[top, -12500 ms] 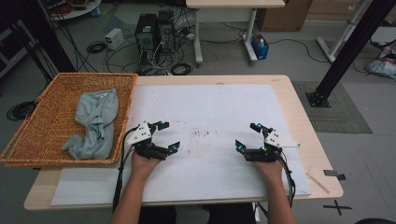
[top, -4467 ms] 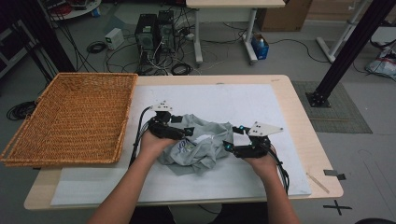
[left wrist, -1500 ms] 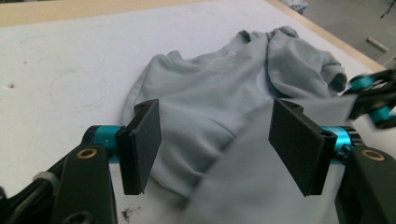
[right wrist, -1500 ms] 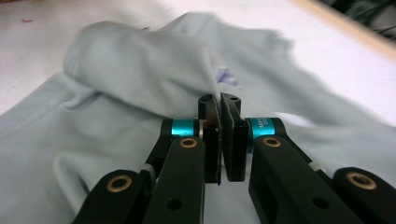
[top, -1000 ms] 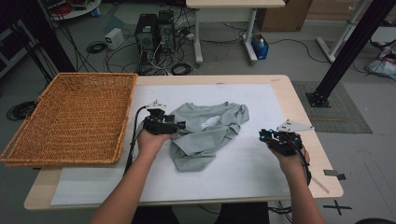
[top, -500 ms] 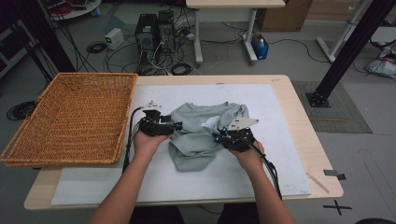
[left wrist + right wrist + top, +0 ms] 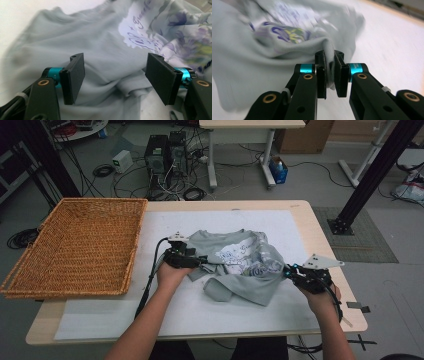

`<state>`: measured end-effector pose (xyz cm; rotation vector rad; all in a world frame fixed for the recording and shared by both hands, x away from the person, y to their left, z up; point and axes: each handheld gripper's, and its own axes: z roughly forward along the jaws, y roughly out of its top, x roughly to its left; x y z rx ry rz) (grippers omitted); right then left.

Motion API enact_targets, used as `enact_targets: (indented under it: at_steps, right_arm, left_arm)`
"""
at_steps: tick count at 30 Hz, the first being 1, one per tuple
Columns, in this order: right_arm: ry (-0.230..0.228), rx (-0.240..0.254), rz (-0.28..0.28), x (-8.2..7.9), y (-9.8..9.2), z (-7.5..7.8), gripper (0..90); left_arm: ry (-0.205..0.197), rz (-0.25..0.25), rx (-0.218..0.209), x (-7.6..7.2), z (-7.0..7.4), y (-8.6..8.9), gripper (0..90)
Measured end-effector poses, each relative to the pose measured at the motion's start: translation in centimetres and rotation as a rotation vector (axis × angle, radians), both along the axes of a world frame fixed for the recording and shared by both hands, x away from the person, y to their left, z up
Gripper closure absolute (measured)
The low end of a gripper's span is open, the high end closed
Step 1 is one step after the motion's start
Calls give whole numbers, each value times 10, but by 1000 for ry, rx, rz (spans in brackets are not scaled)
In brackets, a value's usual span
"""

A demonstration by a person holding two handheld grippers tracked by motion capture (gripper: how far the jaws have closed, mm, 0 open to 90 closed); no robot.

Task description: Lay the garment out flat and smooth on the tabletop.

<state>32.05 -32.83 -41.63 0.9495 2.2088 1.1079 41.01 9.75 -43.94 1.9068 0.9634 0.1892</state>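
A: The right gripper (image 7: pixel 330 72) has just been closing, and its jaws now pinch a bunched fold of the grey T-shirt (image 7: pixel 240 262) at the shirt's right edge; to do this spreading step well, the person should draw that fold straight outward from the shirt's printed front, low over the white mat (image 7: pixel 305 227), so the cloth flattens rather than lifts.

B: And the left gripper (image 7: pixel 115 75)?

A: Its jaws stand spread, with a soft ridge of the shirt's left part lying between them but not pressed; it ought to take hold there before the right pulls harder, or the whole shirt will probably slide.

B: Where does the shirt lie?

A: Crumpled on the mat between the two grippers, print upward; the wicker basket (image 7: pixel 80 245) sits well to the shirt's left, apart from it.
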Motion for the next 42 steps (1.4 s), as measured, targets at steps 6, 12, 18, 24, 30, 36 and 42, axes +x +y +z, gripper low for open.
enact_targets:
  at_steps: [6,12,18,24,30,36,42]
  right_arm:
    - [26,28,-64,-1,-12,-17,689]
    - [-22,104,-44,9,8,4,549]
    - [-47,97,4,17,36,14,521]
    - [-22,50,26,25,44,12,521]
    - [-16,51,26,25,46,4,514]
    - [-28,72,21,17,41,7,505]
    - [-30,83,44,-2,44,9,505]
  left_arm:
    - [6,-18,80,1,-9,-17,320]
    - [-109,4,307,2,-14,-42,483]
    - [-171,38,367,16,-2,-34,818]
    - [-175,137,353,45,11,4,816]
    - [-136,131,244,44,12,14,602]
    - [-149,96,160,13,19,12,404]
    - [-104,56,107,-17,10,13,399]
